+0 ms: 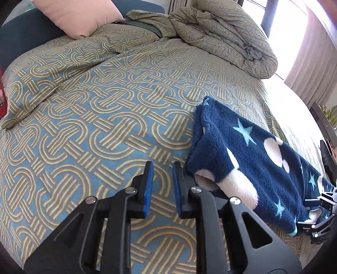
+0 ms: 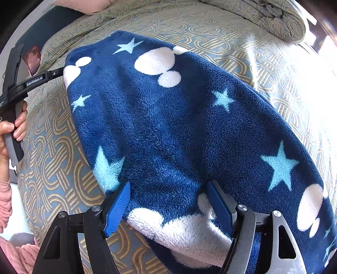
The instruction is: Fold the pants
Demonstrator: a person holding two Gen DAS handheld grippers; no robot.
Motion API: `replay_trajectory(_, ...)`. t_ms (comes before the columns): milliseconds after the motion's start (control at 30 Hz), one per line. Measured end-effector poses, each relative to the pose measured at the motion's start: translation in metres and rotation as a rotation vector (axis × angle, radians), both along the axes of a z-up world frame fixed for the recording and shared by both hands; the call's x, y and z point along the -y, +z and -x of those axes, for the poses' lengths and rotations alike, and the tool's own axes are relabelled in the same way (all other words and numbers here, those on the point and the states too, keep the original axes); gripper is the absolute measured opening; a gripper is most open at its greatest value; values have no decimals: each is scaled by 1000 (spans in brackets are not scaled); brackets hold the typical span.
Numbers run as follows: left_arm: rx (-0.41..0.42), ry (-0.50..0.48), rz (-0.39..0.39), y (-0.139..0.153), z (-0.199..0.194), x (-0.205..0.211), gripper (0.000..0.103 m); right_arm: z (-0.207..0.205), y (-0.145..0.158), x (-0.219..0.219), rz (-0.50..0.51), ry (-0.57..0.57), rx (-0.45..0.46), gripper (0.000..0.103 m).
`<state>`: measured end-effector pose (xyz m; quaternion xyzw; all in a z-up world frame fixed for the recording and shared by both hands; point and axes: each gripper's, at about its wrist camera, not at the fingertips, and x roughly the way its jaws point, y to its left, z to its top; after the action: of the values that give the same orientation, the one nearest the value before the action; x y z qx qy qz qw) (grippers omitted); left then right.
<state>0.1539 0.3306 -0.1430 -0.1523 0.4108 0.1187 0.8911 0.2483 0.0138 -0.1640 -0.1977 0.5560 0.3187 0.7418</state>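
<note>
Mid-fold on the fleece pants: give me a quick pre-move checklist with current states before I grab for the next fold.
1. Left gripper free of cloth: ok, open over the bedspread.
2. Right gripper straddling the pants edge: ok, open, fleece between its fingers.
3. Cloth actually pinched: not ok, neither is shut.
4. Pants lying flat: cannot tell, the near end looks bunched.
5. Landing area free of the bunched duvet: ok, it lies apart.

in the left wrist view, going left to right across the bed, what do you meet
red object at the edge → pink pillow → left tongs, open over the bedspread → fleece pants → right tongs at the pants' far end
</note>
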Motion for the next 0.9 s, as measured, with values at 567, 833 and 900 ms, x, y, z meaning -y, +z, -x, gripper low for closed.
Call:
replay_trajectory(567, 59, -56, 158, 14, 12, 6, 55, 27, 46, 88, 34, -305, 135, 76)
replay_trajectory(833, 50, -148, 181, 23, -5, 54, 55, 83, 34, 159, 128, -390, 180, 76)
replay_trajectory(900, 55, -186, 168, 30, -14, 72, 55, 87, 24, 163, 167, -394, 199, 74)
